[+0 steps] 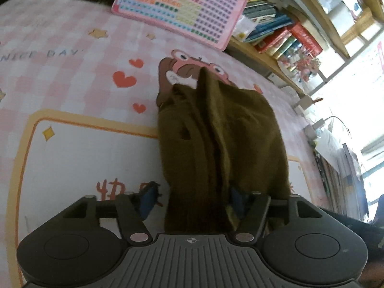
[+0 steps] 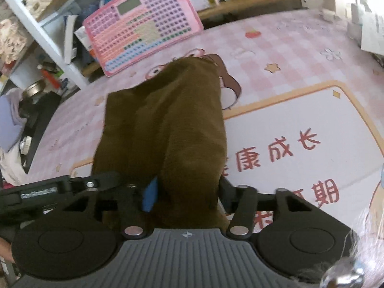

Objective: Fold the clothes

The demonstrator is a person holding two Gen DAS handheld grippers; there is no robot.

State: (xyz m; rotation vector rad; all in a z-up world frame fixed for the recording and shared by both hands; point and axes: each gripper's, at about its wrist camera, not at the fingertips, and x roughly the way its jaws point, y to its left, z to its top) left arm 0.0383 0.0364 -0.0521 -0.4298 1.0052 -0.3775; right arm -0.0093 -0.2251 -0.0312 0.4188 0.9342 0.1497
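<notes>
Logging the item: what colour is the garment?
Plain olive-brown garment, clearest in the right wrist view.

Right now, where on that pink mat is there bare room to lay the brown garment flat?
The white panel inside the orange border, beside the brown garment, lies bare. So does the pink check toward the star. It is crowded by the pink keyboard toy and the bookshelf.

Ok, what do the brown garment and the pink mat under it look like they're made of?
Brown garment: soft, matte knit or fleece, judging by its fuzzy surface and thick rounded folds; the exact fabric is unclear. Pink mat: smooth printed sheet, probably plastic or coated, lying flat with crisp cartoon graphics and a faint sheen.
</notes>
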